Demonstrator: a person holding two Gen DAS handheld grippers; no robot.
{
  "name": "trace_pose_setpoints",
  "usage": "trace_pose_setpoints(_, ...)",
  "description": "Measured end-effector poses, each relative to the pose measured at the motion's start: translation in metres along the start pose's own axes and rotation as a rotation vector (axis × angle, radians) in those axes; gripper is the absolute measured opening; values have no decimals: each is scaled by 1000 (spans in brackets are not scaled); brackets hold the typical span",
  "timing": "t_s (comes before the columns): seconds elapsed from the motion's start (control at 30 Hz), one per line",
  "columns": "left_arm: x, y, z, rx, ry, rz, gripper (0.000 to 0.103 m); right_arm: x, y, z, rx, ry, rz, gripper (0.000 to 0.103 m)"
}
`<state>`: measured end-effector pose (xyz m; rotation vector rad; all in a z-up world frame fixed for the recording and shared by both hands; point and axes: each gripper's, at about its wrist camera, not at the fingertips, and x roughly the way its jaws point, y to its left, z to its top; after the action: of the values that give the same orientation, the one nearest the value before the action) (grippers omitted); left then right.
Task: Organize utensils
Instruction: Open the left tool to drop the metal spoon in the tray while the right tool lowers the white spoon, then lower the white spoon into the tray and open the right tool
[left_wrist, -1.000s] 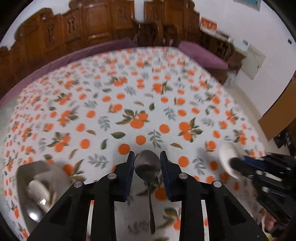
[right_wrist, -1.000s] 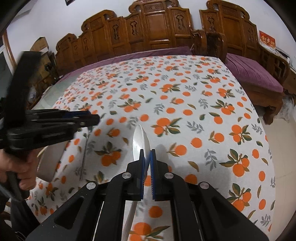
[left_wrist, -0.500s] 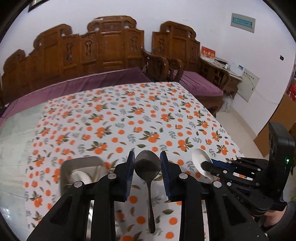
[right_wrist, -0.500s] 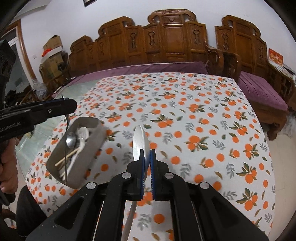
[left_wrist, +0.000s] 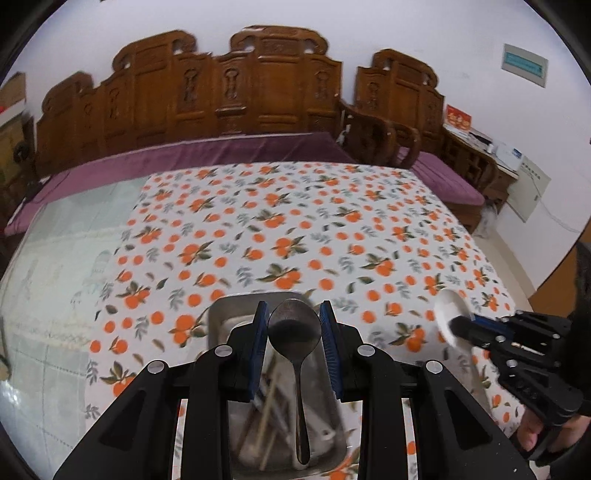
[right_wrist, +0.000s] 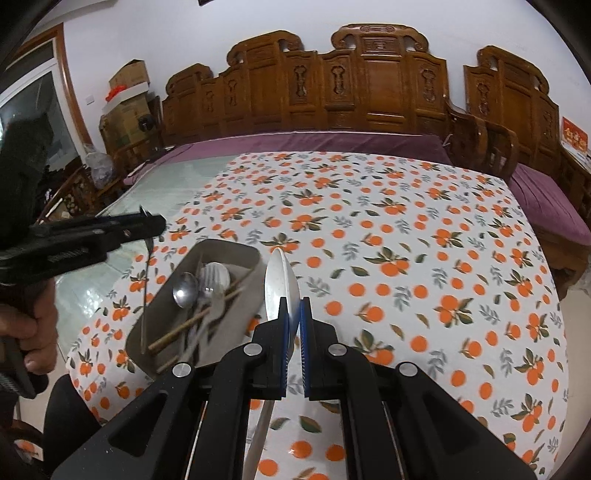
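My left gripper (left_wrist: 293, 310) is shut on the bowl of a metal spoon (left_wrist: 294, 326), whose handle hangs down toward the camera. It hovers over a metal tray (left_wrist: 221, 310) that holds chopsticks and other utensils. My right gripper (right_wrist: 293, 306) is shut on a white spoon (right_wrist: 280, 280), held on edge above the orange-print tablecloth (right_wrist: 406, 240), just right of the tray (right_wrist: 225, 247). That tray contains a metal spoon (right_wrist: 184, 290), a white spoon (right_wrist: 216, 275) and chopsticks (right_wrist: 199, 317). The left gripper (right_wrist: 147, 223) shows at the left, the right gripper (left_wrist: 480, 328) at the right.
A carved wooden bench (right_wrist: 369, 92) with purple cushions runs behind and to the right of the table. Left of the cloth the bare glass tabletop (left_wrist: 66, 258) shows. Cardboard boxes (right_wrist: 125, 96) are stacked at the back left. A hand (right_wrist: 33, 325) grips the left tool.
Both grippers have risen and drawn back with their spoons. The tray has come from the left edge to directly under the left gripper, and has entered the right view.
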<state>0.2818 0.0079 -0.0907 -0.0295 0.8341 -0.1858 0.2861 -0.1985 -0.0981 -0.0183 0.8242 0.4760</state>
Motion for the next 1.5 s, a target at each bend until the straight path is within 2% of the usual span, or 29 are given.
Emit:
trace_pose_setpoints(0.3, 32, 31, -20, -41, 74, 28, 26, 13, 22, 9, -22, 15, 21, 7)
trace_pose_setpoints(0.63, 58, 31, -36, -30, 145, 34, 27, 18, 28, 11, -28, 23, 31, 7)
trace_pose_setpoints(0.8, 58, 31, -40, -26, 158, 36, 27, 19, 32, 11, -33, 29, 31, 7)
trace_pose_setpoints(0.87, 53, 32, -40, -22, 150, 40, 36, 20, 34, 11, -35, 31, 33, 7)
trace_pose_setpoints(1.13, 15, 51, -45, -51, 102, 59, 47, 30, 59, 19, -48, 31, 69, 7)
trace_pose_setpoints(1.23, -1, 62, -50, -51, 83, 77, 60, 39, 75, 23, -61, 38, 86, 7)
trace_pose_setpoints(1.3, -8, 68, -52, -58, 76, 81, 65, 46, 84, 25, -64, 45, 94, 7)
trace_pose_setpoints(1.37, -17, 76, -56, -69, 67, 87, 77, 54, 92, 26, -60, 55, 104, 7)
trace_pose_setpoints(1.5, -32, 94, -62, -97, 49, 90, 86, 73, 103, 28, -46, 77, 116, 7)
